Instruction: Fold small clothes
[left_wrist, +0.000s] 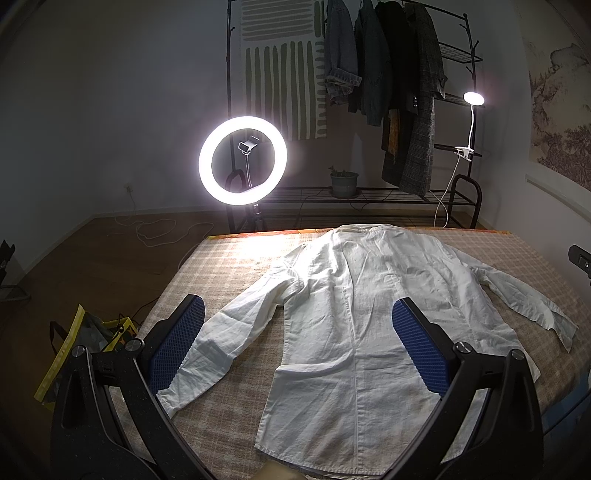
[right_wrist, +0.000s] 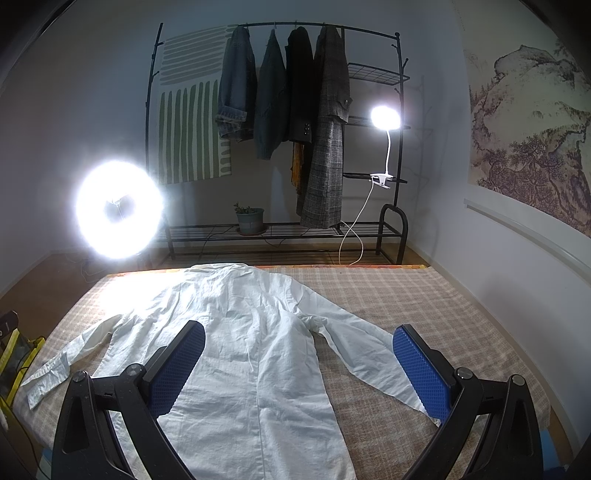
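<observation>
A: What does the left wrist view show?

B: A white shirt (left_wrist: 354, 314) lies spread flat, back side up, on a checked cloth (left_wrist: 229, 266) covering the table, collar at the far edge and hem at the near edge. Both sleeves are spread out, one reaching to the near left, the other to the right. The left gripper (left_wrist: 299, 339) hangs above the near half of the shirt with its blue pads (left_wrist: 177, 343) wide apart and nothing between them. The left pad sits over the left sleeve, the right pad over the body.

A: And beyond the table?

B: A lit ring light (left_wrist: 242, 160) stands at the far left, a clothes rack (left_wrist: 469, 74) with dark coats behind it, a clip lamp (left_wrist: 474, 99) on its right side and a potted plant (left_wrist: 343, 182) on its low shelf. A yellow bag (left_wrist: 66, 354) sits on the floor at the near left.

A: The right wrist view?

B: The same shirt (right_wrist: 251, 350) fills the left and middle of the table. The right gripper (right_wrist: 299, 365) is also spread open and empty, its left pad over the shirt's body, its right pad over the end of the right sleeve. A landscape painting (right_wrist: 528, 140) hangs on the right wall.
</observation>
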